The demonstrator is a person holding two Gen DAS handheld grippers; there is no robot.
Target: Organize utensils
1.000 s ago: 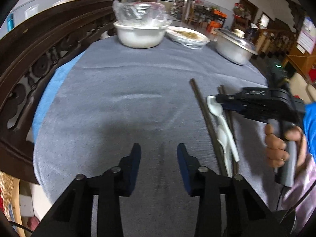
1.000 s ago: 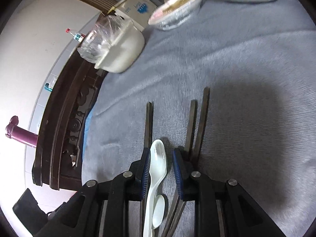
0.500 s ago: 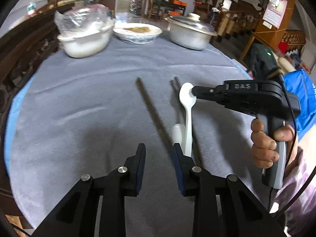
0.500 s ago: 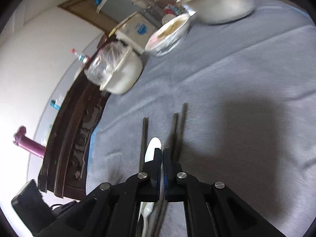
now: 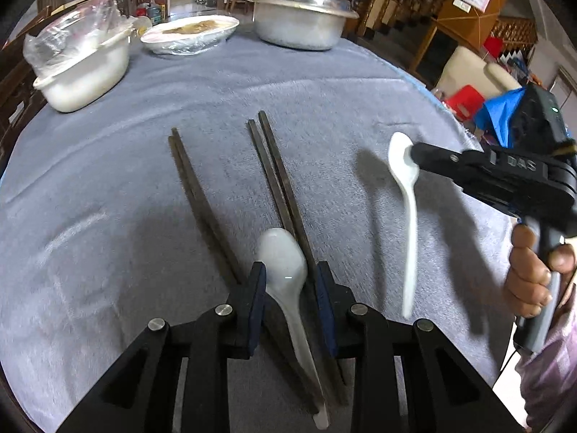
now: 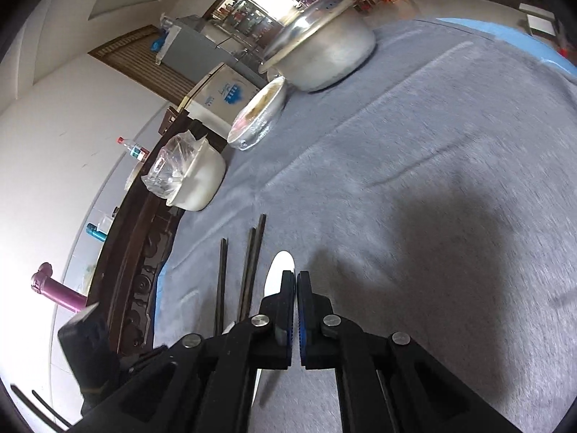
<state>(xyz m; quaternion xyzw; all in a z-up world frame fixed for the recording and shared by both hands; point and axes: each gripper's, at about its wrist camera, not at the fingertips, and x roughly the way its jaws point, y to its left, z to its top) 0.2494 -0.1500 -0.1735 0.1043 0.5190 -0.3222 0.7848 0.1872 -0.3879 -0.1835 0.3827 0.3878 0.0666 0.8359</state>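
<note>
Two pairs of dark chopsticks [image 5: 194, 187] [image 5: 277, 180] lie on the grey tablecloth [image 5: 108, 216]. A white spoon [image 5: 283, 263] rests on the right pair, its bowl between the fingers of my left gripper [image 5: 292, 296]. The jaws stand a little wider than the spoon, with a gap showing on the right side. My right gripper [image 5: 414, 151] is shut on the bowl of a second white spoon [image 5: 407, 216], which hangs handle-down above the cloth. In the right wrist view the right gripper [image 6: 296, 288] hides most of that spoon [image 6: 279, 270], and the chopsticks [image 6: 252, 263] lie to its left.
At the back stand a white bowl with a plastic bag [image 5: 83, 72], a wrapped plate of food [image 5: 187, 32] and a lidded metal pot [image 5: 299, 18]. A carved wooden chair back [image 6: 144, 252] borders the table. A hand [image 5: 533, 274] holds the right gripper near the table's right edge.
The right gripper closed on one spoon and lifted it off to the right of the chopsticks. The left gripper narrowed and moved over to straddle the other spoon.
</note>
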